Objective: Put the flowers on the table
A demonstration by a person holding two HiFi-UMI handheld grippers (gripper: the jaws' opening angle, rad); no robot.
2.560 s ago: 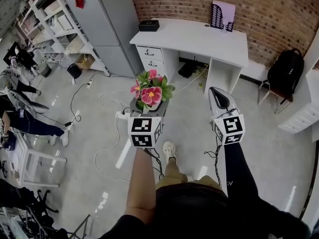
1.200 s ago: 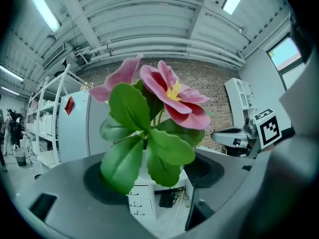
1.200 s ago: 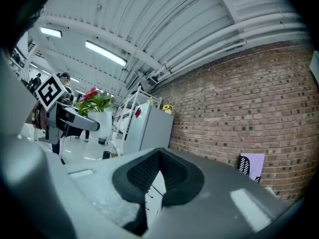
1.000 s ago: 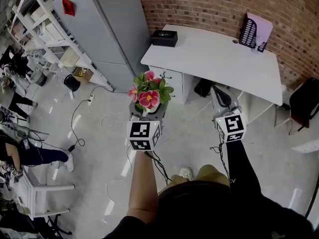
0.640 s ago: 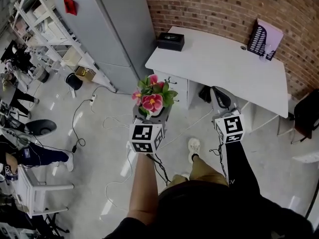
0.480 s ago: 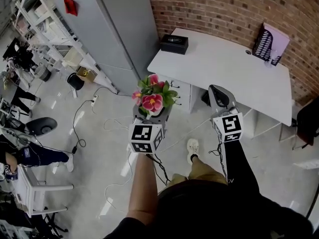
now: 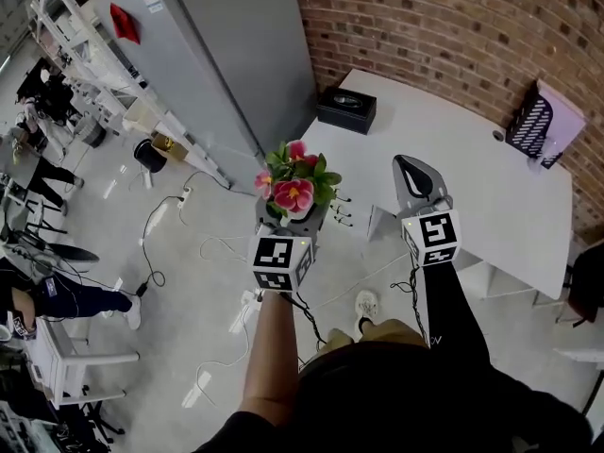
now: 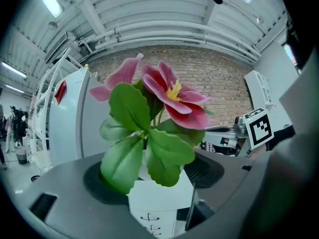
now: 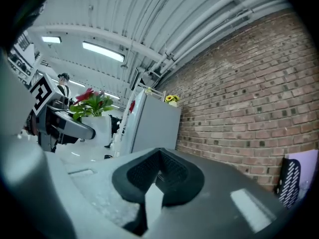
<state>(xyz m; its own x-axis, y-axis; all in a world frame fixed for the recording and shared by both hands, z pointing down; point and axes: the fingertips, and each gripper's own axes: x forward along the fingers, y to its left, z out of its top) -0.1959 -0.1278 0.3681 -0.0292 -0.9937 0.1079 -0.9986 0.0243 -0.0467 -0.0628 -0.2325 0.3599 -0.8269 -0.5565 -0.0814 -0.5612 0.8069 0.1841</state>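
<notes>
Pink artificial flowers with green leaves stand in a small white pot. My left gripper is shut on the pot and holds it upright above the floor, just short of the white table's near left corner. In the left gripper view the blossoms fill the middle and the pot sits between the jaws. My right gripper is shut and holds nothing; it hovers over the table's near edge. In the right gripper view its pads meet, and the flowers show at the left.
A black box lies at the table's far left corner and a purple-and-black file holder stands at its back right. A brick wall runs behind. A tall grey cabinet, shelving and floor cables are to the left.
The person has walked towards the table, which now lies closer, beneath the right gripper. Both grippers keep their pose, the left still holding the flowers.
</notes>
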